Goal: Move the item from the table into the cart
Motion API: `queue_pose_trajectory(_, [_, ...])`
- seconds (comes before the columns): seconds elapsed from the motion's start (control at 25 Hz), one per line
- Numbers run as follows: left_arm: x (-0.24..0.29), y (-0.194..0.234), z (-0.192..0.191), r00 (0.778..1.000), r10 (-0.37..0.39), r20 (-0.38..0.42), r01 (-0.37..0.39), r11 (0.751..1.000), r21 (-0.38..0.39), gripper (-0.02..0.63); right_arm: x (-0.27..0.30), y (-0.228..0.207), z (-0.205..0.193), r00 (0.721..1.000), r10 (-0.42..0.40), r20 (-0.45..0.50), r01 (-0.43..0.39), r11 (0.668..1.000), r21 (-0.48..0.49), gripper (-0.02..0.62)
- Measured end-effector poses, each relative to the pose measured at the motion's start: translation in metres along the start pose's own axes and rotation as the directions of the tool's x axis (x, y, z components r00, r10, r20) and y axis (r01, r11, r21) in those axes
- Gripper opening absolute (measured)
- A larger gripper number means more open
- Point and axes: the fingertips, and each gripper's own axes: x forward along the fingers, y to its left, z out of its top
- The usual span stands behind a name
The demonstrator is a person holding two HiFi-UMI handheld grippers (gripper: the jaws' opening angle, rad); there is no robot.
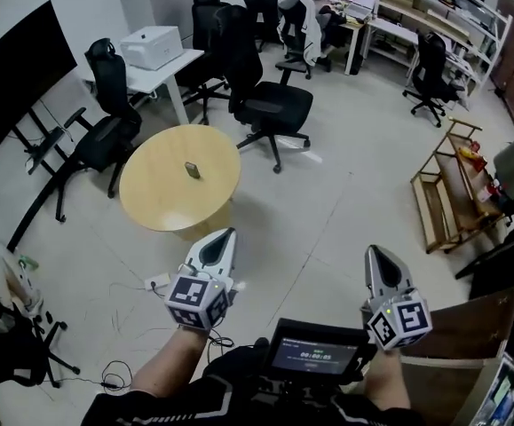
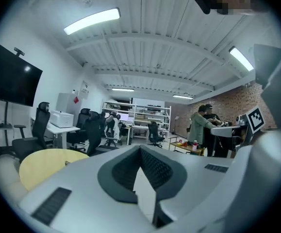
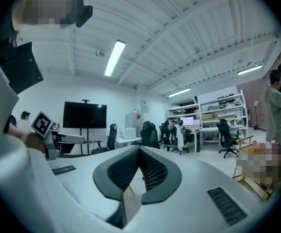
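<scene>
With left gripper [image 1: 229, 234] and right gripper [image 1: 373, 252] clenched empty, we should near the far table [image 1: 161, 195], opening one above its dark item [image 1: 192, 169].

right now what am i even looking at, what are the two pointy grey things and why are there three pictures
There is no robot here. A person holds a two-jaw tool in each hand. The head view comes from a camera on the person's head, looking down. In it the left hand-held gripper and the right hand-held gripper show near the bottom. The other two pictures come from a camera riding on each gripper, looking along its own jaws. Both pairs of jaws are closed and hold nothing. Ahead stands a round table with one small dark item lying on it. It is too small to tell what it is. To the right is a wooden cart, where the item is meant to go.
</scene>
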Motion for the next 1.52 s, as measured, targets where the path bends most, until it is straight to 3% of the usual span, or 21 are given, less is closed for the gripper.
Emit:
queue_pose_trajectory(0.24, [0.031,0.057,0.027,0.979,0.203,0.014,-0.202,0.979,-0.025,0.000,0.111,-0.019,0.020,0.983,0.179,0.028,-0.180,0.983,0.028,0.003])
queue_pose_trajectory(0.36, [0.040,0.104,0.038,0.946,0.324,0.016,-0.323,0.945,-0.042,0.000,0.183,-0.017,0.027,0.962,0.273,0.008,-0.273,0.962,0.018,0.003])
queue_pose_trajectory(0.52, [0.054,0.214,0.039,0.887,0.462,-0.004,-0.461,0.885,-0.066,0.000,0.308,0.021,0.024,0.931,0.364,-0.019,-0.364,0.931,0.026,0.003])
queue_pose_trajectory(0.72, [0.059,0.325,0.026,0.860,0.509,-0.018,-0.507,0.850,-0.142,0.000,0.425,0.091,0.011,0.892,0.449,-0.052,-0.448,0.894,0.028,0.003])
queue_pose_trajectory(0.8, [0.055,0.373,0.019,0.848,0.530,-0.026,-0.527,0.836,-0.150,0.000,0.467,0.128,0.004,0.879,0.472,-0.064,-0.471,0.882,0.034,0.064])
queue_pose_trajectory(0.92, [0.049,0.440,0.029,0.828,0.561,0.011,-0.553,0.819,-0.153,0.000,0.532,0.185,-0.005,0.860,0.502,-0.094,-0.504,0.864,0.005,0.064])
queue_pose_trajectory(1.04, [0.058,0.496,0.022,0.823,0.567,-0.024,-0.563,0.809,-0.170,0.000,0.590,0.228,-0.023,0.828,0.537,-0.159,-0.546,0.838,-0.010,0.064])
queue_pose_trajectory(1.12, [0.070,0.521,0.015,0.811,0.582,-0.059,-0.583,0.795,-0.168,0.000,0.623,0.244,-0.035,0.800,0.565,-0.203,-0.577,0.817,0.000,0.082])
queue_pose_trajectory(1.16, [0.078,0.533,0.012,0.795,0.603,-0.073,-0.606,0.780,-0.156,0.011,0.640,0.249,-0.041,0.786,0.578,-0.219,-0.591,0.807,0.008,0.113])
queue_pose_trajectory(1.24, [0.098,0.560,0.006,0.762,0.640,-0.098,-0.648,0.749,-0.138,0.014,0.676,0.254,-0.050,0.763,0.601,-0.238,-0.616,0.787,0.014,0.114])
queue_pose_trajectory(1.4, [0.144,0.602,-0.015,0.755,0.632,-0.176,-0.656,0.731,-0.190,0.014,0.746,0.267,-0.089,0.706,0.642,-0.300,-0.667,0.745,0.025,0.114])
queue_pose_trajectory(1.48, [0.157,0.617,-0.024,0.740,0.642,-0.199,-0.672,0.706,-0.222,0.014,0.774,0.270,-0.112,0.677,0.651,-0.343,-0.685,0.728,0.030,0.117])
queue_pose_trajectory(1.52, [0.162,0.626,-0.026,0.731,0.653,-0.200,-0.683,0.692,-0.236,0.014,0.788,0.272,-0.120,0.667,0.656,-0.354,-0.690,0.723,0.040,0.168])
